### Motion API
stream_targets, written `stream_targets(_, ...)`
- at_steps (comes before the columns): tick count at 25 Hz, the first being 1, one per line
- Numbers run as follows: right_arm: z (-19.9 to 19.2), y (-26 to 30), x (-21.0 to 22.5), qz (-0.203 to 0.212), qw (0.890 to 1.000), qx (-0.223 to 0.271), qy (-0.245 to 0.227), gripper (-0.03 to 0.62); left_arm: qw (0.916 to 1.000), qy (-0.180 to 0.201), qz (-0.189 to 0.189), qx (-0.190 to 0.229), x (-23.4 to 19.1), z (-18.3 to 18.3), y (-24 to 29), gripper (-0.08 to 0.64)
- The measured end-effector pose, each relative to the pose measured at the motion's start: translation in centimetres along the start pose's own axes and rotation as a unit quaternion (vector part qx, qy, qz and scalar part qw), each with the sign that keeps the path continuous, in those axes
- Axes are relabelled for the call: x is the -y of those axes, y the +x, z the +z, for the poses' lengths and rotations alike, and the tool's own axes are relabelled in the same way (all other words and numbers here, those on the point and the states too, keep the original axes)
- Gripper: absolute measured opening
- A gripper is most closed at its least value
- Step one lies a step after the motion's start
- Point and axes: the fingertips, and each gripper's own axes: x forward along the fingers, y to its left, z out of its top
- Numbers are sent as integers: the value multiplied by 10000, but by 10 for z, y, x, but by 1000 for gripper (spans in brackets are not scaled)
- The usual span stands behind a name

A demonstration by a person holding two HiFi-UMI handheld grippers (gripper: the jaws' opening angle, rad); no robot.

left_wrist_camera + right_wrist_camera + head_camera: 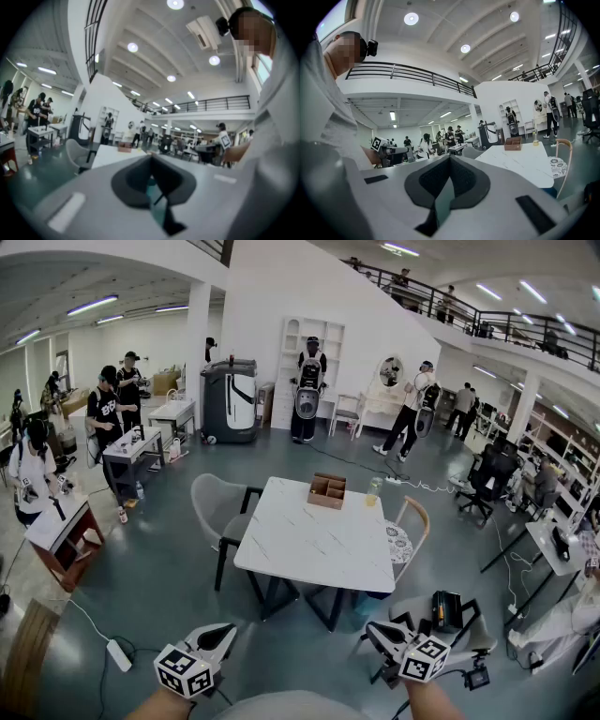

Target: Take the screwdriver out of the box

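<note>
Your left tool (219, 639) and right tool (380, 632) are closed, empty; approach the box (327, 490) at twelve o'clock, opening one first.

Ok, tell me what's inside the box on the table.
The box on the table shows dividers splitting it into compartments. What lies in them is too small and shadowed to tell; no screwdriver can be made out.

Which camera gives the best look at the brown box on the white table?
The head view: it looks down into the box, showing its dividers. The right gripper view shows it side-on and small; the left, a blurry speck.
</note>
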Motion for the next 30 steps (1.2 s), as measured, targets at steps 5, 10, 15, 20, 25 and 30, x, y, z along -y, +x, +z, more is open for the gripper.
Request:
stream_targets(5,-2,-16,10,66,9999,-73,-67,8,10000,64,19,-11,19,-3,9,2)
stream_targets(10,1,-28,22,129,9998,-70,-114,8,9998,161,67,-8,38,-1,18,2)
stream_targets(15,5,-43,36,179,9997,-76,-173,8,9996,218,194,8,58,2,27,2)
stream_targets(20,3,-60,58,139,9997,-106,-192,9,9992,227,317,4,78,1,42,2)
stream_targets(25,2,-86,78,173,9995,-58,-240,9,9993,135,351,8,104,-3,61,2)
stream_targets(30,-1,-102,94,180,9995,5,-263,9,9995,144,271,-93,122,-11,83,2)
